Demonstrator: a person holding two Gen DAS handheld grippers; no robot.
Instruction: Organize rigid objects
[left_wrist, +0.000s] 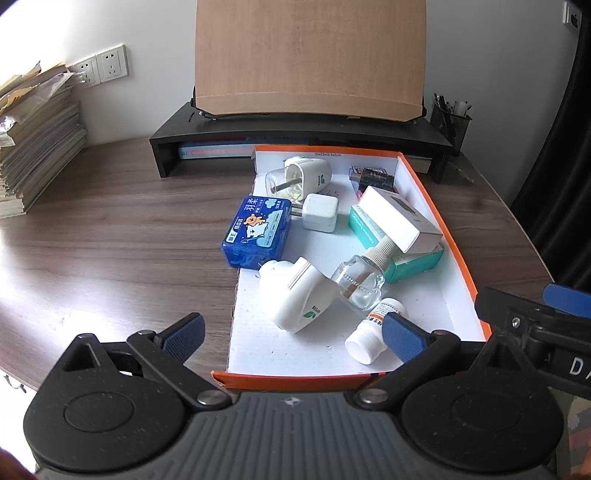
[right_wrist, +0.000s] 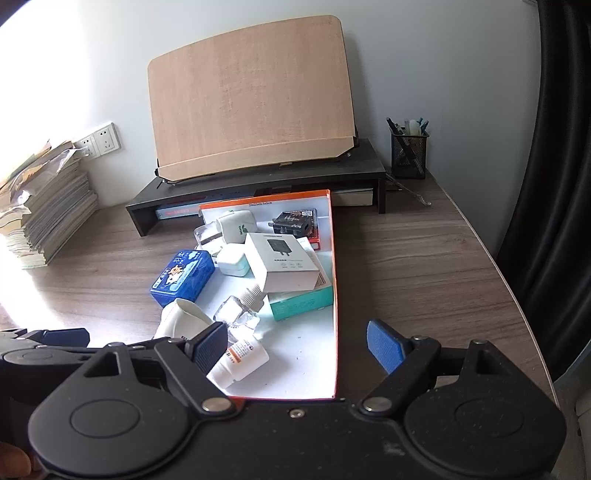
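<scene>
Clutter is gathered in a shallow orange-edged tray (left_wrist: 436, 206) on the wooden desk (left_wrist: 110, 240), with both grippers held unclenched at its near edge.

A white pill bottle (left_wrist: 373, 332) lies on its side in the near corner, just beside a clear glass bottle (left_wrist: 360, 282) and a white plug-in unit (left_wrist: 299, 295); boxes are stacked along the right wall, a white box (right_wrist: 282, 264) on a teal box (right_wrist: 303, 301). A blue tin (left_wrist: 256, 230) overhangs the tray's left edge. Bare desk is left open on both sides. The left gripper (left_wrist: 291, 332) is spread wide, nothing clasped; the right gripper (right_wrist: 295, 345) is likewise wide, straddling the tray's right wall.
</scene>
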